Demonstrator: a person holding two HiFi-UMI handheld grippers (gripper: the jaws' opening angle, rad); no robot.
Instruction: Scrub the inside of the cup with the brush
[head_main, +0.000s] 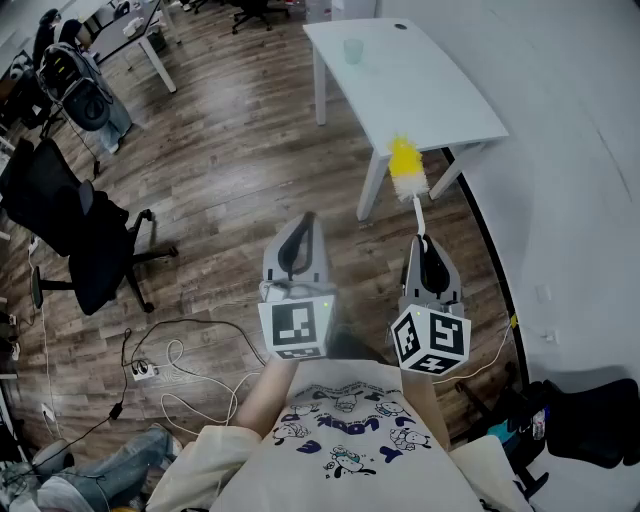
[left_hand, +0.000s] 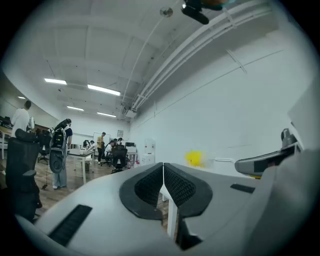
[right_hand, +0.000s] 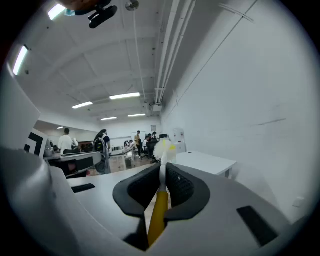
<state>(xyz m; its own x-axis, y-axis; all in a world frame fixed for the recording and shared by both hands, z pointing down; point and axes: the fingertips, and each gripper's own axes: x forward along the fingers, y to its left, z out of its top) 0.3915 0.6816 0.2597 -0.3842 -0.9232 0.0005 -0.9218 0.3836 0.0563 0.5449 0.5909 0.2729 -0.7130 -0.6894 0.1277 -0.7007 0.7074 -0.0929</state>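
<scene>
The cup (head_main: 352, 50), pale and translucent, stands upright near the far left corner of the white tabletop (head_main: 440, 100), alone and well apart from both tools. The brush (head_main: 407, 170) is not near it yet: its yellow-and-white bristle head points forward toward the near edge of the tabletop, while the right tongs (head_main: 424, 245) pinch its handle, the yellow grip and white stem running straight between the pads in the right gripper view. The left tongs (head_main: 298, 230) are pressed together with nothing between them and are held about level over the wooden floor (head_main: 220, 180), beside the right pair and in front of the person's body. The scrubbing has likely not begun; the job now is the approach. It would go best to spread the left tongs and take the cup by its wall first, since so light a cup may slide or tip under the bristles. Then tilt the brush head down into the mouth, keeping the stem centred so that it does not lever against the rim.
</scene>
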